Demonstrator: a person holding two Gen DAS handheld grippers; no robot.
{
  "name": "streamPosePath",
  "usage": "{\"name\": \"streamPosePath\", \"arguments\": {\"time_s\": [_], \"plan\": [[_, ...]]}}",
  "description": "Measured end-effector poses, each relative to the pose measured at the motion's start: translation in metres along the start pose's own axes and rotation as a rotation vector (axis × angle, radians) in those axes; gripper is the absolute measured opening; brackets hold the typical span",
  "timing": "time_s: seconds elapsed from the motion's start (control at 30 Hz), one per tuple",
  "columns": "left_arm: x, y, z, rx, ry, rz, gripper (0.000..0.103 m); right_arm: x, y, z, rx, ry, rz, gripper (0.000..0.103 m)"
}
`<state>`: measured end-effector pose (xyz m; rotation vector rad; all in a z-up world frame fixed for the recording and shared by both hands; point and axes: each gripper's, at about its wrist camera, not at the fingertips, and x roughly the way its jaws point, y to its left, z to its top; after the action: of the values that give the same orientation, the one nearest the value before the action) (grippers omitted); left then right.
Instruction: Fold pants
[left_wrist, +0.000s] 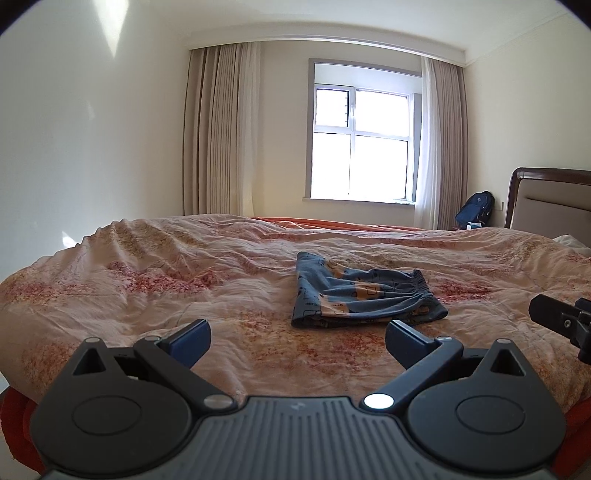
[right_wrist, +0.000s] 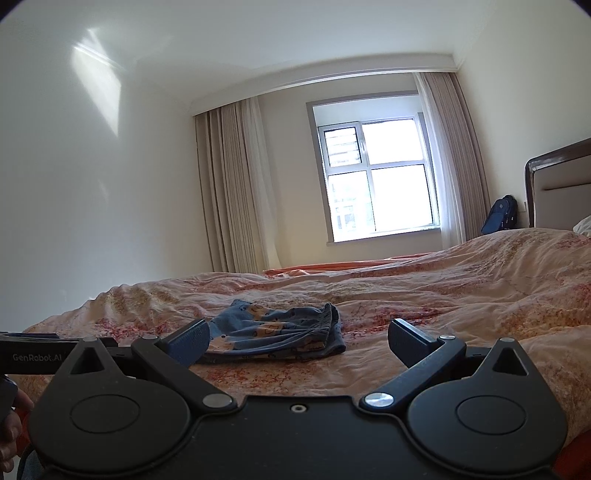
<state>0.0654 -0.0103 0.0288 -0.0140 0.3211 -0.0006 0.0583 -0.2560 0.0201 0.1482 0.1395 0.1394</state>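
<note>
The pants (left_wrist: 360, 295), blue with an orange-and-dark print, lie folded into a compact, roughly rectangular bundle on the quilt (left_wrist: 147, 295), a pinkish floral cover that is wrinkled across the whole bed. All positions below are given relative to the pants. The elastic waistband is gathered along the right side of the bundle in the left wrist view; the folded layers stack at the near edge. Left gripper (left_wrist: 297, 338): fingers spread wide, nothing between them, positioned just short of the near edge of the pants and not touching the fabric; the right finger's tip sits close to the near right corner of the bundle, the left finger is off to the near left over bare quilt. Right gripper (right_wrist: 298, 339): fingers likewise spread wide and empty, held near the pants on their right-hand side; in its own view the left finger's blue pad overlaps the near edge of the bundle, but contact cannot be confirmed. In the left wrist view a black part of the right gripper shows at the right, apart from the pants. Beyond the pants: a window (left_wrist: 364, 142) with beige curtains (left_wrist: 218, 129) on both sides. To the far right of the pants: a dark wooden headboard (left_wrist: 550, 199) with a padded panel, and a blue backpack (left_wrist: 476, 212) against the wall beside it. A hand (right_wrist: 9, 424) shows partly at the lower left edge of the right wrist view.
</note>
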Motion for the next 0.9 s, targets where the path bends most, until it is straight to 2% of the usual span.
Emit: {"name": "streamPosePath", "arguments": {"time_s": [0.27,0.47,0.9], "plan": [[0.01,0.015,-0.017,-0.025,0.027,0.017,0.103,0.001,0.01,-0.025,-0.022,-0.011,-0.061,0.103],[0.013,0.019,-0.031,-0.011,0.064,-0.001,0.103,0.006,0.011,-0.036,-0.015,0.023,-0.093,0.103],[0.008,0.018,-0.035,0.004,0.059,-0.013,0.103,0.011,0.016,-0.041,-0.028,0.057,-0.081,0.103]]}}
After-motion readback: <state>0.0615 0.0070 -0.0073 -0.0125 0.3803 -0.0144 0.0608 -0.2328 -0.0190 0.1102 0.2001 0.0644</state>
